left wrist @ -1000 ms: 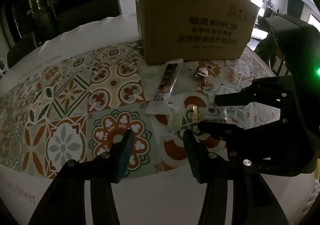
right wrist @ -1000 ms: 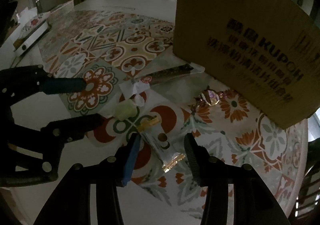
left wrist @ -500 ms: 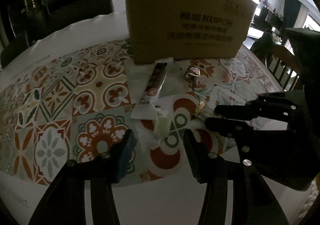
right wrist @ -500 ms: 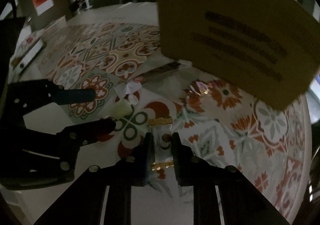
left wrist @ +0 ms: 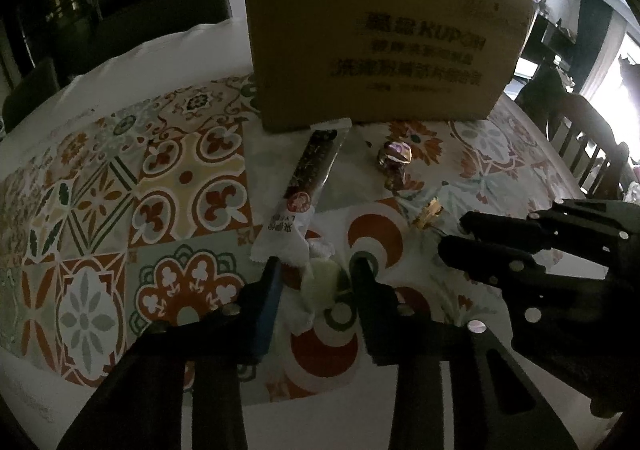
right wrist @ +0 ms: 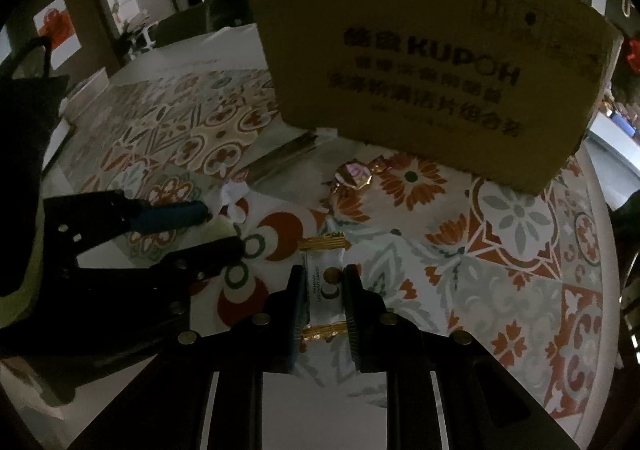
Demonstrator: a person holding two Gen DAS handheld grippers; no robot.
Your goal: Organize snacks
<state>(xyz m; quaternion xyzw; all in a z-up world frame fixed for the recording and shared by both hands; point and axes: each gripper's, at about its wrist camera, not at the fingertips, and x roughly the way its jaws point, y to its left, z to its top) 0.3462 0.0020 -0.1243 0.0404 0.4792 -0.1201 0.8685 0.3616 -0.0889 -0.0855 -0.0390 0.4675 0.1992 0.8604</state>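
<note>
Dim light. My left gripper [left wrist: 316, 274] has a pale green candy [left wrist: 320, 284] between its fingers, jaws closing around it; I can't tell whether the pads are pressing it yet. The candy sits on the patterned mat [left wrist: 100, 210] near the mat's front edge, touching the near end of a long snack bar [left wrist: 312, 178].

My right gripper [right wrist: 323, 290] is narrow, clamped on a white candy with gold ends [right wrist: 324, 290]. One gold end sticks out ahead of the fingertips; the other lies back between the fingers.

The snack bar lies lengthwise, its far end touching the base of the cardboard box [left wrist: 380, 38], which stands toward the far edge of the tabletop [left wrist: 132, 62]. A foil-wrapped candy [left wrist: 394, 154] lies just in front of the box, right of the bar, apart from both grippers.

In the left wrist view my right gripper is at the right, near the white candy's gold end.
</note>
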